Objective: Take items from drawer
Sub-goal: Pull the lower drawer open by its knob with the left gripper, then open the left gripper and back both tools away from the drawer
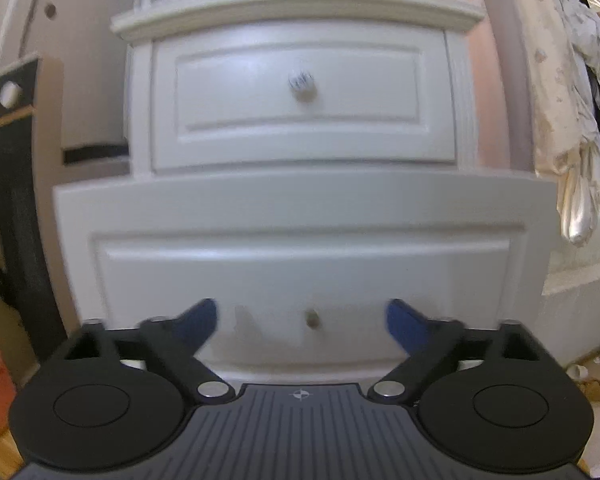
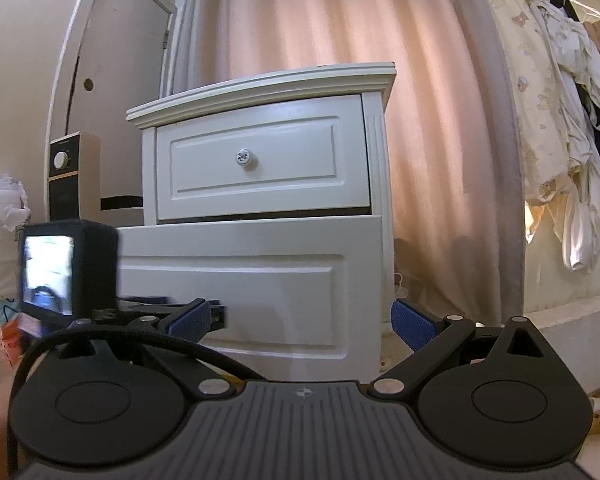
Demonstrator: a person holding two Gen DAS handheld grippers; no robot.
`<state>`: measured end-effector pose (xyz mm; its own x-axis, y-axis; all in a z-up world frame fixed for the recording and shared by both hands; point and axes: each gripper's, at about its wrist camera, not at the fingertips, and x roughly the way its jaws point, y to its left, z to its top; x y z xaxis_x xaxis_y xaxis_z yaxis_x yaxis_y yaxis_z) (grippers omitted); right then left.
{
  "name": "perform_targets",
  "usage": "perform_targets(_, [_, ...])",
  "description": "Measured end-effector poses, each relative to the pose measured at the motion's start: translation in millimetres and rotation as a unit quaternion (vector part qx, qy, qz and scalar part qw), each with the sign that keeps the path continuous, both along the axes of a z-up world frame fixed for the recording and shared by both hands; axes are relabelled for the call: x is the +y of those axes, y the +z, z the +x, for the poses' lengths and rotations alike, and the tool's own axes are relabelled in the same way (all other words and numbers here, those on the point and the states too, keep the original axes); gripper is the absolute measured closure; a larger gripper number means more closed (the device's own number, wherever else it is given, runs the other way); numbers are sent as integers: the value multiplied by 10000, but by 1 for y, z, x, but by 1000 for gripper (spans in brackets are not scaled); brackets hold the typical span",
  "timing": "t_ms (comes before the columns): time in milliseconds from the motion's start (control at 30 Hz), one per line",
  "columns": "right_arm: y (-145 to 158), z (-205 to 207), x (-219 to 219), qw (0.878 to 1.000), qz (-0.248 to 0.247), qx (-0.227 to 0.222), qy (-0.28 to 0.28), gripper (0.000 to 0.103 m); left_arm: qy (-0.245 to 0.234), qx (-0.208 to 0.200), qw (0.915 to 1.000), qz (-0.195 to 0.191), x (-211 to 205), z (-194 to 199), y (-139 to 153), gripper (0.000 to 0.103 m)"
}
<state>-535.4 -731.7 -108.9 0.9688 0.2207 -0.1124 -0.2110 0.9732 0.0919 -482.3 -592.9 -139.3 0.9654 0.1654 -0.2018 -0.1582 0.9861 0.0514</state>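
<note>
A white nightstand [image 1: 300,16] fills the left wrist view. Its lower drawer [image 1: 300,256] stands pulled out toward me, and the upper drawer [image 1: 300,100] is closed, with a round knob [image 1: 302,84]. My left gripper [image 1: 304,320] is open just in front of the lower drawer's small knob [image 1: 311,318], with its blue pads either side and apart from it. The right wrist view shows the same lower drawer [image 2: 252,280] pulled out. My right gripper [image 2: 303,322] is open and empty, back from the drawer front. The left hand's camera unit [image 2: 68,268] sits at its left. The drawer's inside is hidden.
A pink curtain [image 2: 420,120] hangs behind the nightstand. Clothes [image 2: 560,140] hang at the right above a white ledge [image 2: 572,320]. A black and beige box with a dial [image 2: 70,176] stands left of the nightstand by a door [image 2: 112,60]. A crumpled bag [image 2: 0,216] lies at the far left.
</note>
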Motion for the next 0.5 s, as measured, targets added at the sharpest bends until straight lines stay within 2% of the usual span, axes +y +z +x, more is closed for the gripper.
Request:
perform_targets(67, [5,2,-2,10000,36,12,19,0,220,-77,9997,91,6,-2,9,0])
perform_targets(200, [13,4,-4,10000,30,-63,34,0,387,73,9992,32,21,3,26,0])
perform_targets(367, [19,9,1,9999,-87,-105,-33,0,306,-112,9994,70,40,10,48,0])
perform_targets(500, [27,13,5,9996,-138,-210,-97,0,194,-134,9997,-14,70,36,69,0])
